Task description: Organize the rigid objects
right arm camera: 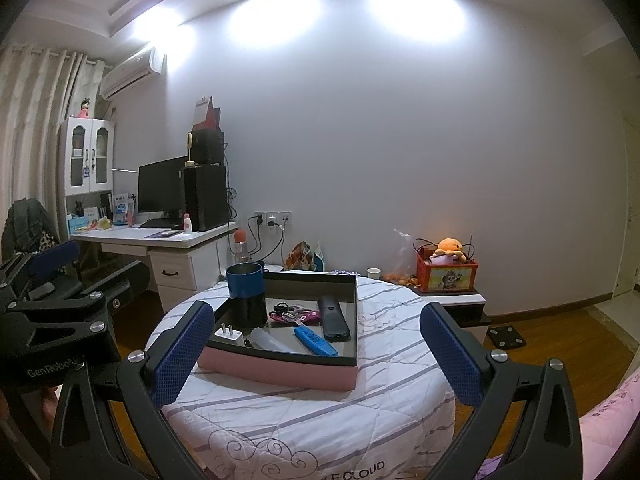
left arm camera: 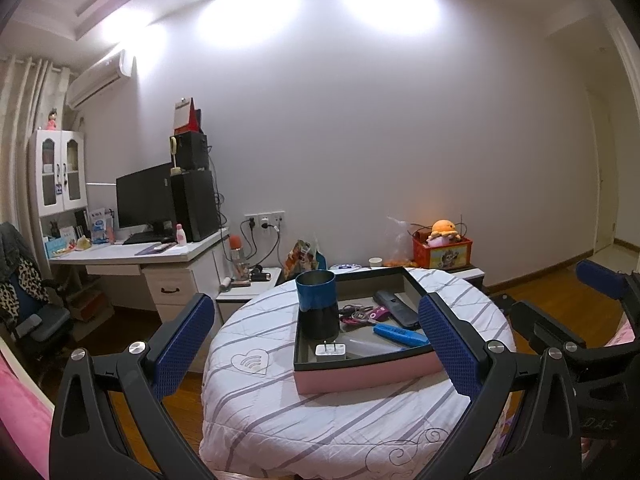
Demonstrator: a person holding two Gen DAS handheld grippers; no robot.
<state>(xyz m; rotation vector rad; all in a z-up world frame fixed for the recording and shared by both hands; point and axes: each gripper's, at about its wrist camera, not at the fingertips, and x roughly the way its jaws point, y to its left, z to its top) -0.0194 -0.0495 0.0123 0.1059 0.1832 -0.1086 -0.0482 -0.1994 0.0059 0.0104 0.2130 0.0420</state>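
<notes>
You are holding the left hand-held gripper (left arm camera: 316, 344) spread wide and empty, hovering short of a pink-sided tray (left arm camera: 368, 374) that is sitting on the round tabletop (left arm camera: 320, 412) under a white striped quilted cover. You are keeping the right hand-held gripper (right arm camera: 316, 344) released too, with nothing between its blue pads (right arm camera: 182, 354), just beside the left one and aimed at the same tray.

Everything is lying inside the tray: a blue and black cup (left arm camera: 316, 304) is standing upright at the near-left part, a white plug adapter (left arm camera: 330, 352) is resting in front of it by the near wall, a bunch of keys (left arm camera: 362, 314) is sitting in the middle, a black remote (left arm camera: 396, 306) is lying toward the far right, and a blue marker (left arm camera: 400, 335) is lying slantwise near the right wall.
</notes>
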